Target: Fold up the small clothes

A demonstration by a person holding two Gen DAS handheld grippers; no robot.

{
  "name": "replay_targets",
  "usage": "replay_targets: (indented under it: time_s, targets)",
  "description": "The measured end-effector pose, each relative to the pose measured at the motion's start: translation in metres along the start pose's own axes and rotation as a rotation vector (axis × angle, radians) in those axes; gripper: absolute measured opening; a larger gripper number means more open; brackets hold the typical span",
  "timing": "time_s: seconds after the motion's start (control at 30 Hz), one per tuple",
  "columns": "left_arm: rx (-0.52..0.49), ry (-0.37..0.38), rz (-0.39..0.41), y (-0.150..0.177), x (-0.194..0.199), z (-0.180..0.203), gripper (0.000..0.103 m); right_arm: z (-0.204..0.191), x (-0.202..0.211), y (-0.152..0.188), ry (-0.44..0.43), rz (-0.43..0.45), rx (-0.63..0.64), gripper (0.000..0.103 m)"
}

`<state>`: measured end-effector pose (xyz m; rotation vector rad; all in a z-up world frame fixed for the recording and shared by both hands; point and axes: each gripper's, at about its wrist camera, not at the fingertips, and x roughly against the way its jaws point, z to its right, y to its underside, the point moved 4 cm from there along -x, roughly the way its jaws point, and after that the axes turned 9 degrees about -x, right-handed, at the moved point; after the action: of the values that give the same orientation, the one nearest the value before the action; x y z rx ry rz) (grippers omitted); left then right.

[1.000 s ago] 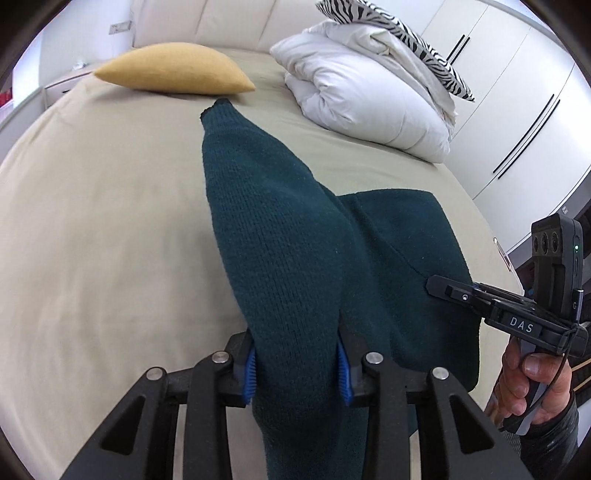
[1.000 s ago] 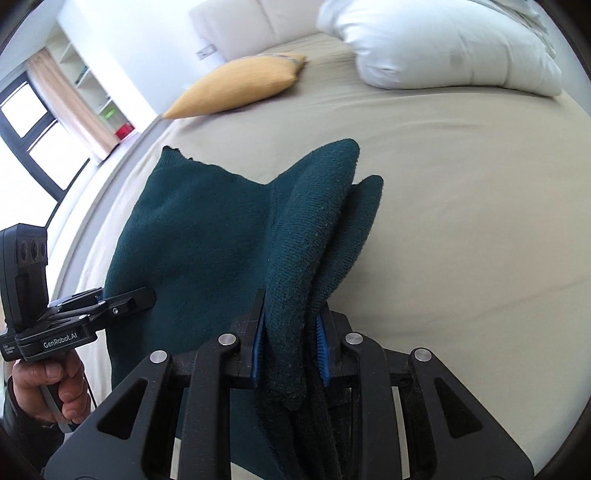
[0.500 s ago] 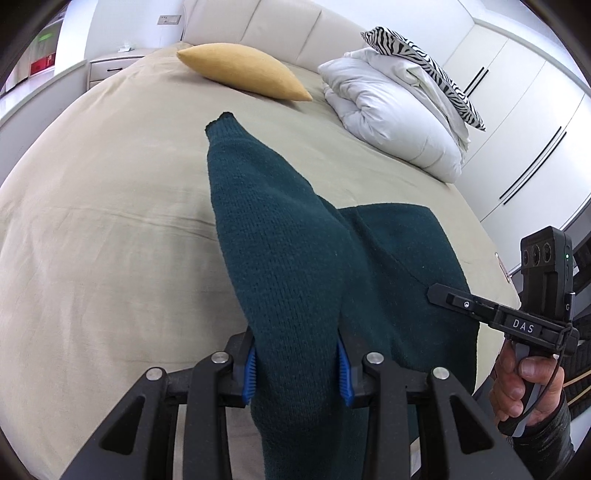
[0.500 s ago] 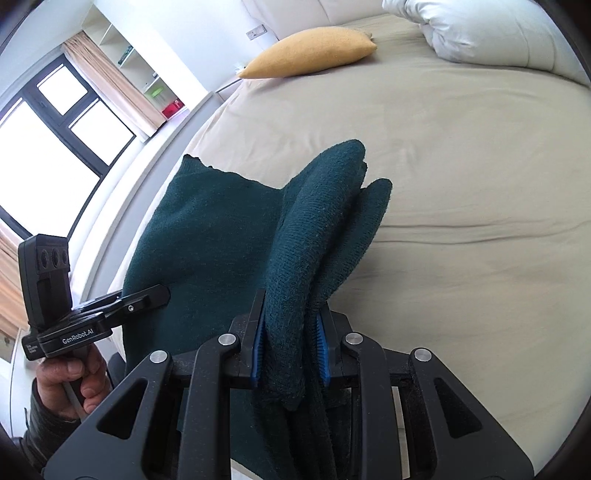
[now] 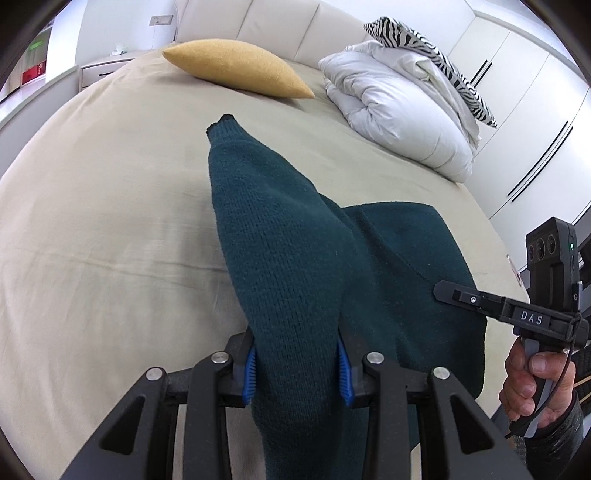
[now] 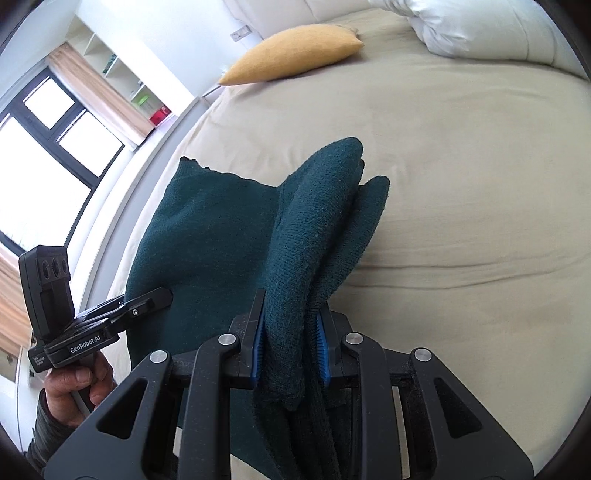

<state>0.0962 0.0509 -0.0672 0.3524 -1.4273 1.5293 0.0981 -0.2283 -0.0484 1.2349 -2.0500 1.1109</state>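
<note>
Dark teal knitted sweater (image 5: 295, 266) looks coarse and matt; the beige cloth bedsheet (image 5: 110, 206) smooth, faintly creased; the mustard-yellow fabric cushion (image 5: 236, 66) finely textured; the white quilted duvet (image 5: 399, 110) puffy, slightly sheeny.

Black left tool (image 5: 295, 363) & right tool (image 6: 289, 349) w/ blue pads, silver screws; bare hands, dark sleeves.

— What's around on the bed (image 5: 92, 221)?
— A beige sheet covers it. A yellow cushion (image 5: 236, 68) lies at about twelve o'clock, near the padded headboard (image 5: 280, 22).
— And toward one o'clock?
— A white duvet (image 5: 399, 110), bundled up, with a zebra-striped pillow (image 5: 428, 48) on top of it.
— Anything off the bed?
— White wardrobe doors (image 5: 524, 122) at two o'clock, a nightstand (image 5: 103, 70) at eleven. In the right wrist view, a dark-framed window (image 6: 48, 147) with tan curtains (image 6: 99, 92) sits at ten o'clock, shelves (image 6: 129, 85) beside it.
</note>
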Motion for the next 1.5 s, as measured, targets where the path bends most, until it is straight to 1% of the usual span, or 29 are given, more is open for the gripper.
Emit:
replay_targets:
  time_s: [0.07, 0.13, 0.2, 0.27, 0.3, 0.4, 0.53, 0.63, 0.8, 0.87, 0.97, 1.0, 1.07, 1.1, 1.17, 1.2, 1.27, 1.3, 1.33, 1.37, 1.43, 1.47, 1.5]
  targets:
    - [0.004, -0.002, -0.023, 0.001, -0.019, -0.002, 0.037, 0.014, -0.010, -0.006, 0.004, -0.012, -0.026, 0.021]
    - [0.030, -0.014, -0.039, 0.005, -0.034, -0.011, 0.039, 0.030, -0.021, -0.011, 0.007, -0.020, -0.054, 0.021]
    - [0.063, 0.015, -0.042, 0.009, -0.043, -0.021, 0.044, 0.047, -0.033, -0.013, 0.003, -0.037, -0.089, 0.022]
    - [0.066, 0.044, -0.037, 0.012, -0.047, -0.026, 0.046, 0.063, -0.049, -0.009, -0.006, -0.064, -0.109, 0.023]
    - [0.054, 0.046, -0.035, 0.012, -0.048, -0.026, 0.047, 0.068, -0.055, -0.005, -0.018, -0.068, -0.120, 0.024]
    - [0.037, 0.049, -0.032, 0.014, -0.049, -0.025, 0.051, 0.080, -0.062, 0.002, -0.089, -0.043, -0.142, 0.024]
    - [0.069, 0.076, -0.010, 0.019, -0.048, -0.032, 0.054, 0.091, -0.062, 0.011, -0.159, -0.020, -0.177, 0.026]
    - [0.080, 0.075, -0.001, 0.021, -0.043, -0.033, 0.057, 0.097, -0.060, 0.010, -0.179, -0.009, -0.200, 0.030]
    - [0.074, 0.051, 0.019, 0.027, -0.026, -0.032, 0.061, 0.109, -0.039, 0.012, -0.138, 0.051, -0.238, 0.046]
    - [0.066, 0.028, 0.034, 0.030, -0.015, -0.034, 0.061, 0.120, -0.026, 0.015, -0.105, 0.087, -0.273, 0.047]
    - [0.039, -0.037, 0.070, 0.033, 0.007, -0.033, 0.061, 0.137, -0.005, 0.024, 0.027, 0.138, -0.315, 0.047]
    - [0.032, -0.067, 0.082, 0.034, 0.014, -0.032, 0.060, 0.138, 0.002, 0.026, 0.035, 0.152, -0.319, 0.049]
    - [0.032, -0.091, 0.108, 0.035, 0.026, -0.031, 0.060, 0.132, 0.017, 0.030, 0.024, 0.187, -0.323, 0.049]
    - [0.039, -0.087, 0.124, 0.035, 0.032, -0.029, 0.060, 0.123, 0.022, 0.031, -0.004, 0.200, -0.313, 0.049]
    - [0.040, -0.056, 0.157, 0.034, 0.042, -0.020, 0.060, 0.093, 0.027, 0.032, -0.101, 0.209, -0.255, 0.049]
    - [0.030, -0.031, 0.171, 0.032, 0.045, -0.012, 0.060, 0.077, 0.025, 0.032, -0.139, 0.196, -0.222, 0.049]
    - [0.006, 0.015, 0.181, 0.031, 0.045, 0.002, 0.060, 0.044, 0.016, 0.034, -0.209, 0.141, -0.145, 0.049]
    - [-0.010, 0.021, 0.176, 0.031, 0.042, 0.008, 0.060, 0.031, 0.009, 0.035, -0.231, 0.119, -0.121, 0.049]
    - [-0.033, 0.010, 0.157, 0.031, 0.035, 0.015, 0.060, 0.021, 0.002, 0.037, -0.252, 0.091, -0.101, 0.049]
    - [-0.045, 0.001, 0.137, 0.033, 0.029, 0.018, 0.060, 0.015, -0.006, 0.039, -0.258, 0.064, -0.085, 0.049]
    - [-0.045, 0.000, 0.101, 0.039, 0.013, 0.018, 0.060, 0.019, -0.022, 0.040, -0.205, 0.045, -0.092, 0.049]
    - [-0.034, 0.000, 0.092, 0.042, 0.008, 0.017, 0.060, 0.030, -0.030, 0.041, -0.181, 0.033, -0.128, 0.048]
    - [-0.020, 0.005, 0.090, 0.046, 0.005, 0.015, 0.060, 0.049, -0.038, 0.043, -0.184, 0.017, -0.198, 0.040]
